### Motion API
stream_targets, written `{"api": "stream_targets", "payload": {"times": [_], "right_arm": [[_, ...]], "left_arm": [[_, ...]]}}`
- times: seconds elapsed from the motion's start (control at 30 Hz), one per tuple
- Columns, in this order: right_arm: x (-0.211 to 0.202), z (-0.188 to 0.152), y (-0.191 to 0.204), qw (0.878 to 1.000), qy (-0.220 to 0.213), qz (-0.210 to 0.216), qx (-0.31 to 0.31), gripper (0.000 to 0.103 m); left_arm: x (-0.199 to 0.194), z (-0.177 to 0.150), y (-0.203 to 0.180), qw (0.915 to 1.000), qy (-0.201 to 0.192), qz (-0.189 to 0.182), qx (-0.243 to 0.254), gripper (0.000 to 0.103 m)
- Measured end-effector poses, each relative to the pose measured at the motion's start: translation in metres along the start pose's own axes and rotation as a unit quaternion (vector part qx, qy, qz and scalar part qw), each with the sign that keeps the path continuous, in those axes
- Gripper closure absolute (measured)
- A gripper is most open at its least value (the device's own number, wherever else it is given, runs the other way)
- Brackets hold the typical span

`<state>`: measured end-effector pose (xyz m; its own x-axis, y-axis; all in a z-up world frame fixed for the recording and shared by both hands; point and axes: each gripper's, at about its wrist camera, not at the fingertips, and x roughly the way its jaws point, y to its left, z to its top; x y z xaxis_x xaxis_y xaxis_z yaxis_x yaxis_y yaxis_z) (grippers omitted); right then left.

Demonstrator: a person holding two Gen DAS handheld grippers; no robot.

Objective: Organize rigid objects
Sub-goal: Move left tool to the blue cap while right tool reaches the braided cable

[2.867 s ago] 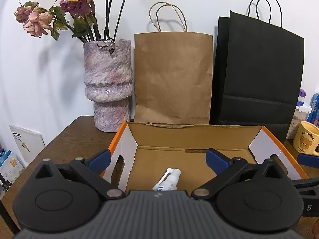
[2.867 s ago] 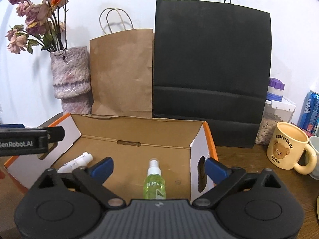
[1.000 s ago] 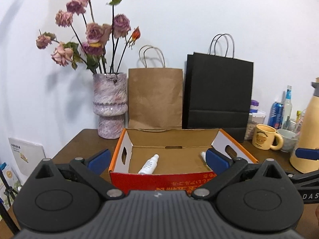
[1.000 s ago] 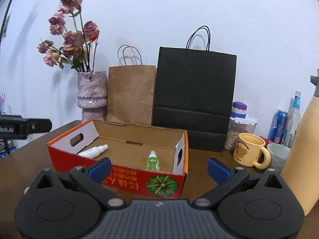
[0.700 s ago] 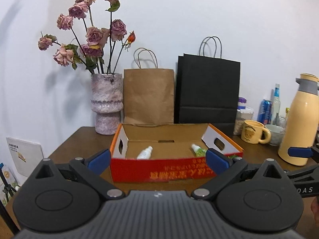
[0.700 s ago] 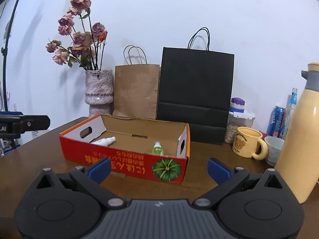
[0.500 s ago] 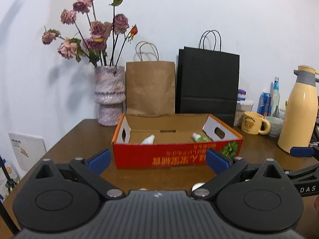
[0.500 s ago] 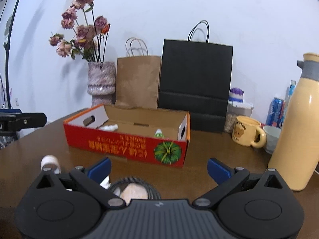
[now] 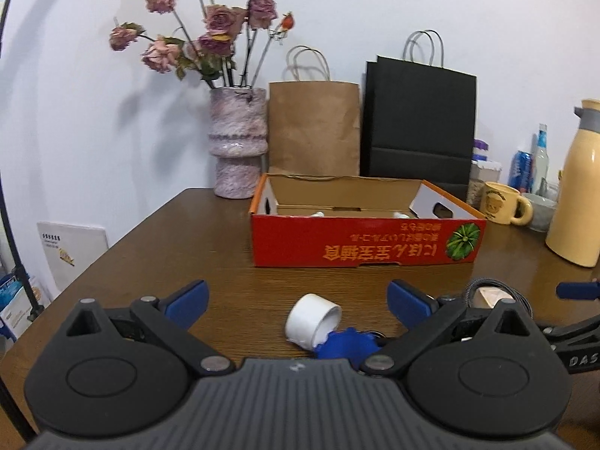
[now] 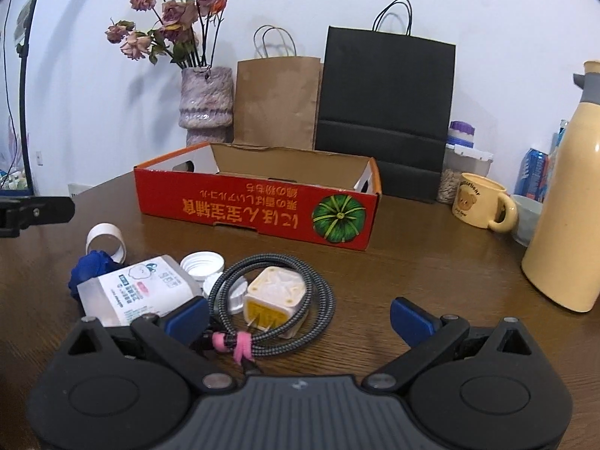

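Red cardboard box [image 10: 258,206] sits far on the table [image 10: 431,262], its contents barely visible over the rim. Near the wide-open right claw [image 10: 298,317]: a coiled cable [image 10: 318,315] around a charger [image 10: 275,296], and a bottle [image 10: 131,292] partly hidden behind one finger. Left claw [image 9: 298,296] gapes too, over a white tape roll [image 9: 313,320]; the blue thing [image 9: 347,343] beside it is hard to identify.

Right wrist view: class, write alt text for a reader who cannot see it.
An open gripper hovers over a wooden table, above a yellow charger ringed by a coiled cable. A plastic bottle lies to its left, a red box behind.
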<state>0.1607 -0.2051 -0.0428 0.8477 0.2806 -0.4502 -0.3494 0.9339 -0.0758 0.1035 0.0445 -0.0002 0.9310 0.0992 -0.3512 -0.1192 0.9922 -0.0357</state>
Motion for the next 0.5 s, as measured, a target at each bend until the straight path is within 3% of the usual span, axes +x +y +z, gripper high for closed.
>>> {"api": "stream_targets", "payload": {"times": [0.3,0.5], "right_arm": [[0.026,0.005,0.018,0.999,0.031,0.007,-0.002,0.0],[0.045,0.01,0.029,0.997,0.071,-0.02,0.0,0.0]], "left_arm": [[-0.006,0.0,0.005,0.9998,-0.005,0.016,-0.006,0.0],[-0.002,0.001,0.008,0.9996,0.011,0.023,-0.014,0.0]]}}
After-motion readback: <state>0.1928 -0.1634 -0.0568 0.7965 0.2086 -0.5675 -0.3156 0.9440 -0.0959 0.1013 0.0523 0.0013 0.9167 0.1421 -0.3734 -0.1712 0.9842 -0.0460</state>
